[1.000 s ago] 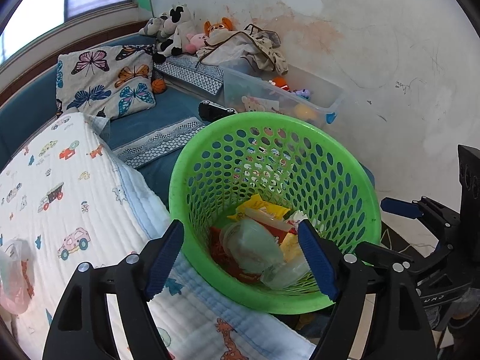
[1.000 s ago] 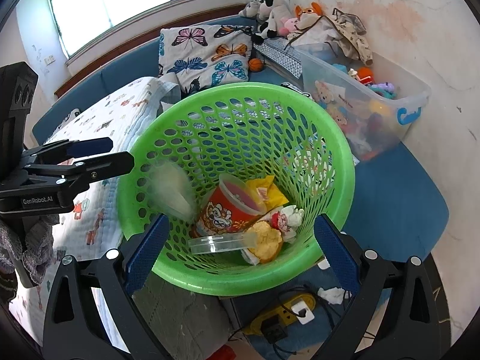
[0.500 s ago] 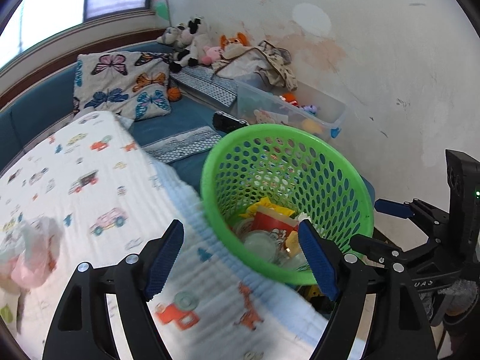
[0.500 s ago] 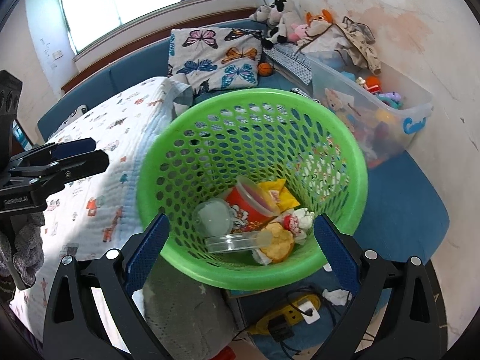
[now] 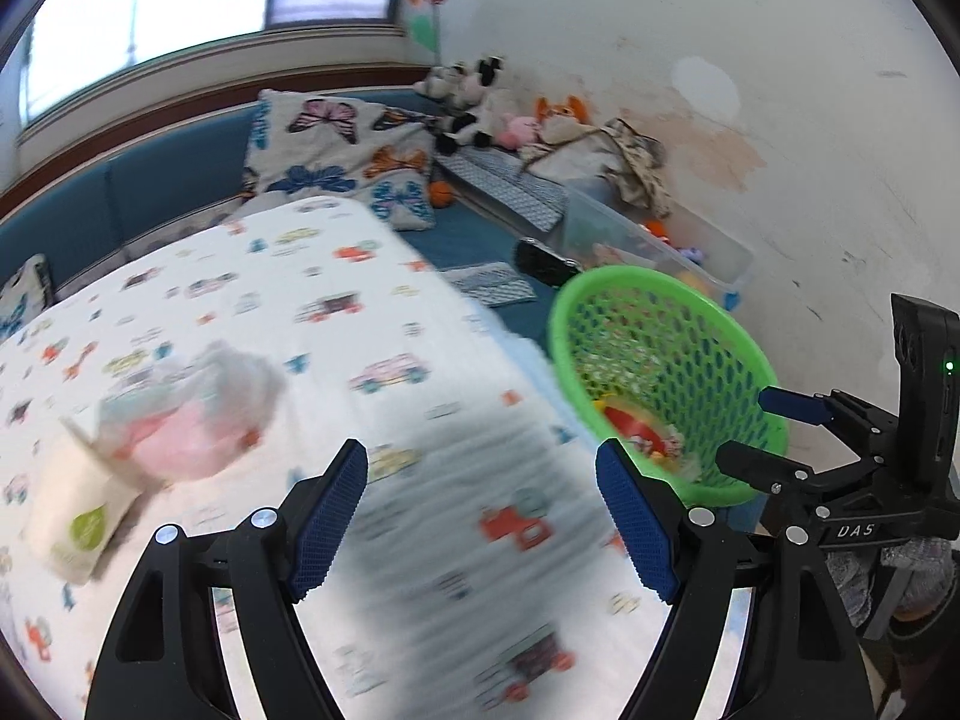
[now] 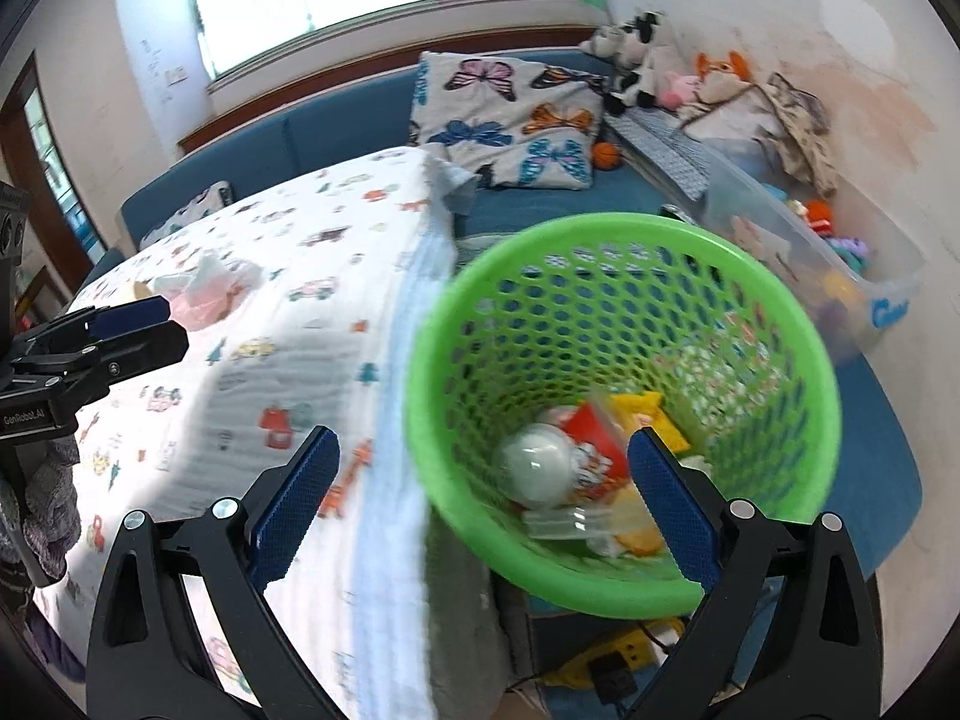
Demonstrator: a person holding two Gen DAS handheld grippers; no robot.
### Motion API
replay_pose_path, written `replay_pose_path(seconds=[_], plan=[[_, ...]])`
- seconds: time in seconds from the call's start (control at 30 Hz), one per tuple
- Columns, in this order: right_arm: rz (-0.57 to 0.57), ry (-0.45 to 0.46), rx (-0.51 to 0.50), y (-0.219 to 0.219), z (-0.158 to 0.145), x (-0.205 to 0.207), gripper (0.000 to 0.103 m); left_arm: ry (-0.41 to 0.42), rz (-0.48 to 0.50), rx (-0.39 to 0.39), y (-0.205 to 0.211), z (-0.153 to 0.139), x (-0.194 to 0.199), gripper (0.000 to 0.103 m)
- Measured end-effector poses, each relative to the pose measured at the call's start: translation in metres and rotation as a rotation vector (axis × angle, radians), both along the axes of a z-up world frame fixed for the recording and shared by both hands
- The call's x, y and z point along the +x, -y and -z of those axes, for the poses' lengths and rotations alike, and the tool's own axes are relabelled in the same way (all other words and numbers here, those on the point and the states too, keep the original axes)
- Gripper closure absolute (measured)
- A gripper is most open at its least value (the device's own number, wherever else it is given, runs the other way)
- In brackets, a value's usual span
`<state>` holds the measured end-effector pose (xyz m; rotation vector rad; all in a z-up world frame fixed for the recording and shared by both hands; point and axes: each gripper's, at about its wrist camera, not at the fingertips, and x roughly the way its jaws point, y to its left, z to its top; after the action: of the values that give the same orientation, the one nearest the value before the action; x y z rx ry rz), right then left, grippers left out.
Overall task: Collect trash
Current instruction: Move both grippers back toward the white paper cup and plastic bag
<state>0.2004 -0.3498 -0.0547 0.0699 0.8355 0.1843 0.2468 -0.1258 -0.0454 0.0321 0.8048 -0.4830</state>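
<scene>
Basket (image 6: 624, 240) stands upright, mouth upward, beside the quilt (image 5: 360, 324).

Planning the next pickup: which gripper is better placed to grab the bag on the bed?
Left gripper: open, empty, with the bag just ahead. Right gripper faces the basket.

A bed covered by a white quilted blanket printed with small cars and animals (image 5: 336, 312) carries a crumpled clear plastic bag with pink contents (image 5: 192, 414) and, touching it, a white paper packet with a green round mark (image 5: 78, 522). Beyond the blanket's far edge, a white butterfly-print pillow (image 6: 510, 120) rests on the blue mattress (image 6: 540, 207) beside a small orange ball (image 6: 606, 155).
</scene>
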Motion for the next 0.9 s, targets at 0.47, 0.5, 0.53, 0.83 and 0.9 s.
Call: replay_pose_path(seconds=[0.47, 0.5, 0.53, 0.83, 0.9], plan=[[-0.168, -0.01, -0.018, -0.077, -0.005, 0.023, 0.007, 0.061, -0.132, 0.084, -0.106, -0.005, -0.009, 0.027], [-0.182, -0.013, -0.024, -0.083, -0.005, 0.025, 0.007, 0.064, -0.141, 0.091, -0.115, -0.005, -0.008, 0.027], [-0.193, -0.016, -0.028, -0.088, -0.004, 0.027, 0.007, 0.065, -0.151, 0.099, -0.122, -0.005, -0.007, 0.026], [-0.309, -0.021, -0.056, -0.136, -0.006, 0.049, 0.007, 0.046, -0.171, 0.192, -0.171, 0.005, 0.019, 0.022], [-0.325, -0.024, -0.058, -0.145, -0.005, 0.055, 0.007, 0.038, -0.165, 0.219, -0.176, 0.009, 0.026, 0.022]])
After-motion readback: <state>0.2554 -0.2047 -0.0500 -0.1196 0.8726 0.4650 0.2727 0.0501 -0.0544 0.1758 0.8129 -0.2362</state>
